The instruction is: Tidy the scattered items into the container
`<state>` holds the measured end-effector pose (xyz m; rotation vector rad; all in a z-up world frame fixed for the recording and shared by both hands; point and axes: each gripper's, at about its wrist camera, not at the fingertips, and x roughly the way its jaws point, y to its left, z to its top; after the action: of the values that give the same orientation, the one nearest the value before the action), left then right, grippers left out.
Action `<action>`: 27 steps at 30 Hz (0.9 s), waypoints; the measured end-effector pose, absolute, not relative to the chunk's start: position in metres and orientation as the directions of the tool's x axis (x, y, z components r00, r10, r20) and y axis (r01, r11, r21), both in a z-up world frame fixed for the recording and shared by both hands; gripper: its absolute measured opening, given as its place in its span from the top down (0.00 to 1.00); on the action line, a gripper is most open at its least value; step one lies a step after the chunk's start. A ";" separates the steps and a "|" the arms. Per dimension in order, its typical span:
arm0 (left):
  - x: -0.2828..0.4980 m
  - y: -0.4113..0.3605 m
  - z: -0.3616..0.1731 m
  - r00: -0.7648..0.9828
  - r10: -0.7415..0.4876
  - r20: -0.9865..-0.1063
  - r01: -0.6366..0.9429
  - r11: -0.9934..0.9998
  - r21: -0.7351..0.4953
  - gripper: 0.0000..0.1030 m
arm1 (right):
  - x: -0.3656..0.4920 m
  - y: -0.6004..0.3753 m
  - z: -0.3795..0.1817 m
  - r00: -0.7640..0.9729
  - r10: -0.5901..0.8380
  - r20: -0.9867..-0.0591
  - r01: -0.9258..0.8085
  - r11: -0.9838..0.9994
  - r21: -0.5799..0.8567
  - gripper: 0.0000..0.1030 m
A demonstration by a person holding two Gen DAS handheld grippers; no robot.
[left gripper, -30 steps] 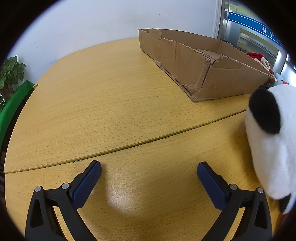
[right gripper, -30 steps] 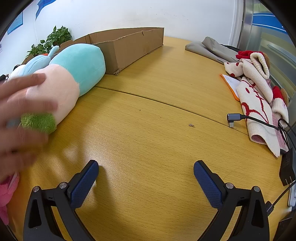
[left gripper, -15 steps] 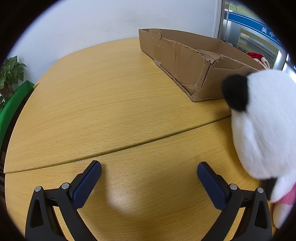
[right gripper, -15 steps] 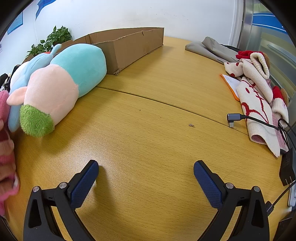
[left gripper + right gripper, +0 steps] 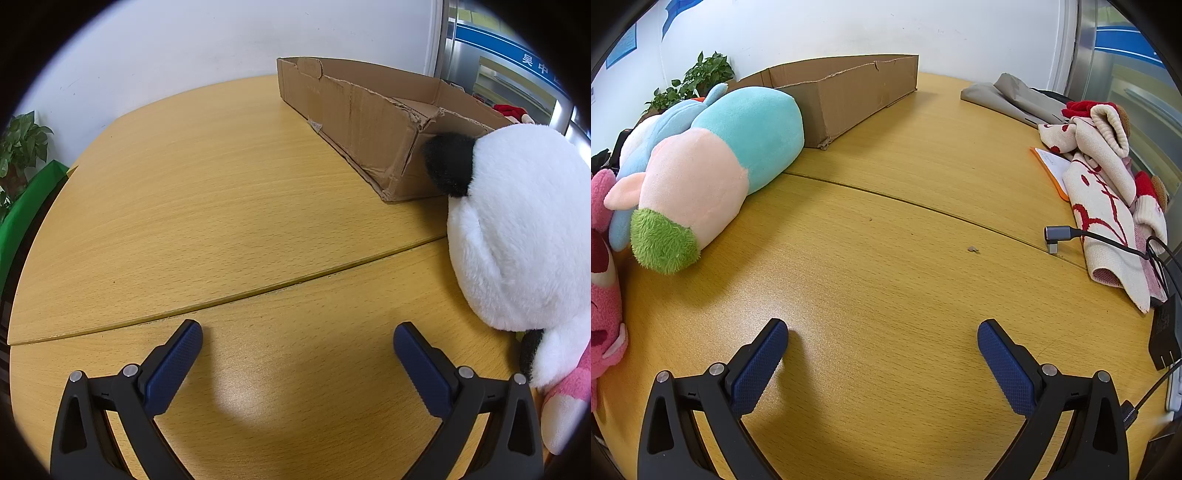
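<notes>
A shallow cardboard box (image 5: 373, 122) sits at the back of the wooden table, and the right wrist view shows the same box (image 5: 849, 88) from its other side. A white panda plush (image 5: 517, 229) with a black ear rests on the table to the right of my left gripper (image 5: 297, 347), which is open and holds nothing. A teal, pink and green plush (image 5: 716, 170) lies against the box, with a light blue plush (image 5: 657, 129) behind it and a pink plush (image 5: 604, 280) at the left edge. My right gripper (image 5: 882, 343) is open over bare wood.
Knitted red-and-cream items (image 5: 1108, 177), a grey folded cloth (image 5: 1008, 96), an orange-edged notebook (image 5: 1051, 162) and a USB cable (image 5: 1060, 236) with a black adapter (image 5: 1165, 332) crowd the right side. Potted plants (image 5: 20, 147) stand off the table's left. A seam (image 5: 258, 291) crosses the tabletop.
The panda plush came in from the right in the left wrist view and now rests there. In the right wrist view the hand at the left withdrew, and the pink plush now lies there.
</notes>
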<state>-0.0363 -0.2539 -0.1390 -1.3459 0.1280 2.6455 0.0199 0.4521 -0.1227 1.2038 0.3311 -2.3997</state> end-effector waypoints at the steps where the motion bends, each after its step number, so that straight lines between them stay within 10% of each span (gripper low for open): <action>1: -0.036 -0.254 -0.139 -0.578 0.112 -0.808 -0.190 -0.982 -0.001 0.00 | 0.020 0.452 -0.123 -0.529 -0.271 -0.804 0.479 -0.878 -0.019 0.00; 27: -0.003 -0.226 -0.136 -0.577 0.118 -0.808 -0.207 -0.978 0.005 0.00 | 0.038 0.440 -0.120 -0.580 -0.134 -0.803 0.249 -0.968 -0.018 0.00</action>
<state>-0.0031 -0.2258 -0.1365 -1.3393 0.1460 2.6335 0.0380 0.4398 -0.1201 1.3098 0.1902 -2.6081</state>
